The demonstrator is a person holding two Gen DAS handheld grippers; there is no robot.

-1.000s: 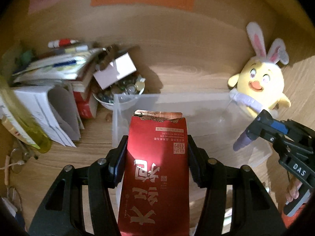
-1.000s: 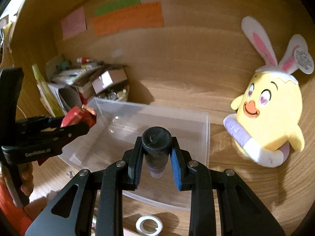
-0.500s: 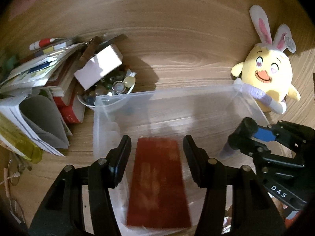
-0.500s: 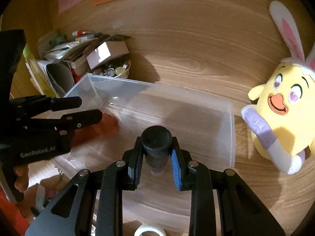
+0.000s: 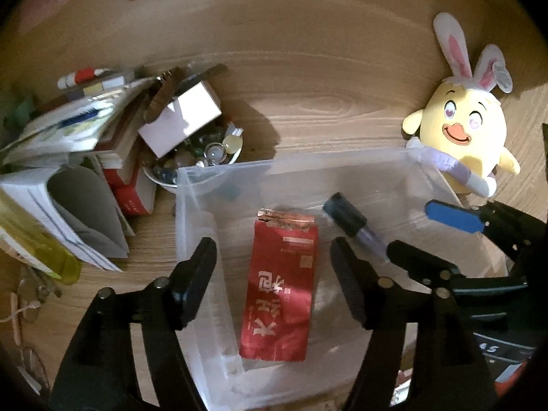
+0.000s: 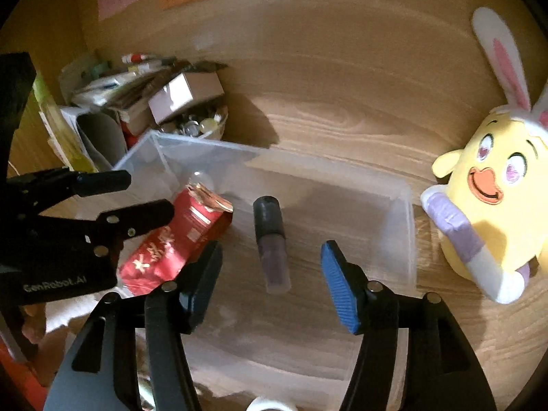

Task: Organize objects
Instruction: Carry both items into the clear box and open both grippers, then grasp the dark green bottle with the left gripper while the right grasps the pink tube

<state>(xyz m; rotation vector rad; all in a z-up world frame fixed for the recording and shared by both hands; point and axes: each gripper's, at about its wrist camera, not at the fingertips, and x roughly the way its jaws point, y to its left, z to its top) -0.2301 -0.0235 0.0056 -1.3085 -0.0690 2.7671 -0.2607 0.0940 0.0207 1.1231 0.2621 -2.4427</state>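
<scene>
A clear plastic bin [image 5: 191, 185] [image 6: 409, 239] sits on the wooden desk. A red packet [image 5: 279, 284] [image 6: 178, 239] with Chinese writing lies flat on its floor. A small bottle with a black cap and purple body [image 5: 356, 229] [image 6: 270, 243] lies beside it in the bin. My left gripper [image 5: 274, 260] [image 6: 147, 195] is open and empty above the packet. My right gripper [image 6: 270, 274] [image 5: 421, 236] is open and empty above the bottle.
A yellow chick plush with bunny ears [image 5: 462, 137] [image 6: 493, 198] stands right of the bin. A bowl of small trinkets [image 5: 202, 157], a small cardboard box [image 5: 181, 120] and a pile of books and papers [image 5: 68, 157] crowd the left. A tape roll [image 6: 270, 404] lies at the near edge.
The left gripper opened and dropped the red packet into the bin. The right gripper then opened and released the bottle, which now lies on the bin floor.
</scene>
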